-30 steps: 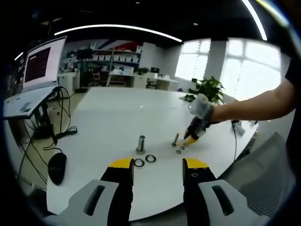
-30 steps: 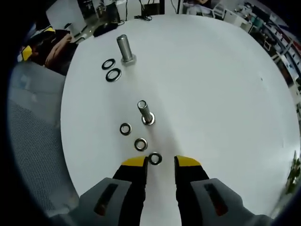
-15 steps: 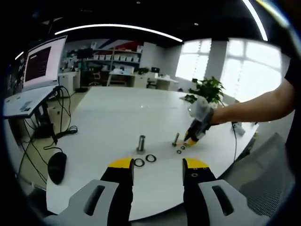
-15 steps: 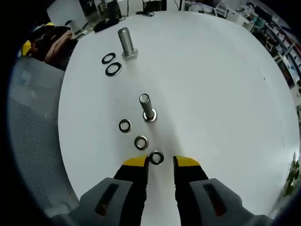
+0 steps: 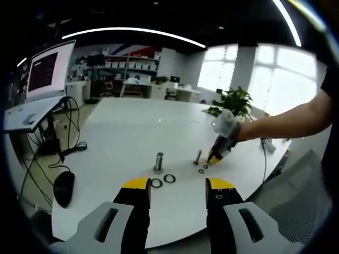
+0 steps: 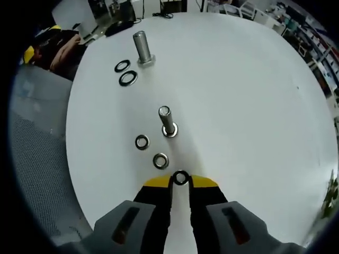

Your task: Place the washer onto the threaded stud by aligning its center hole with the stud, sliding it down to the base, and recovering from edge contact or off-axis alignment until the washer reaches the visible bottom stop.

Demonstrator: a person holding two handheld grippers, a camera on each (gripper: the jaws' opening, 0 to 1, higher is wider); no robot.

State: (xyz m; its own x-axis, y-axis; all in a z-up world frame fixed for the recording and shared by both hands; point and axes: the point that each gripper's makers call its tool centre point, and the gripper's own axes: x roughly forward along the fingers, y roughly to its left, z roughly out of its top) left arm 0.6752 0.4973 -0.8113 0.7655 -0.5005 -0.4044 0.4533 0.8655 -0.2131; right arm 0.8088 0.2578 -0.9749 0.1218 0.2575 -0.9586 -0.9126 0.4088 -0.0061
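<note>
In the right gripper view my right gripper (image 6: 180, 182) is shut on a small dark washer (image 6: 180, 178) lying on the white table (image 6: 249, 106). Just ahead stands the small threaded stud (image 6: 168, 121), upright and bare. Two more small washers (image 6: 160, 161) (image 6: 142, 142) lie to its near left. A larger stud (image 6: 141, 48) with two large washers (image 6: 127, 78) stands farther off. In the left gripper view my left gripper (image 5: 177, 186) hangs open at the table's near edge, short of the large stud (image 5: 159, 161). There the right gripper (image 5: 214, 157) is low beside the small stud (image 5: 198, 156).
A black mouse (image 5: 64, 188) and cables (image 5: 69, 151) lie at the table's left. A monitor (image 5: 50, 69) stands on a side desk. A potted plant (image 5: 233, 100) is at the far edge, and a grey mesh chair (image 6: 37, 174) is beside the table.
My right gripper's jaws have come together around the nearest small washer, which was lying loose between the open tips. The left gripper has not moved.
</note>
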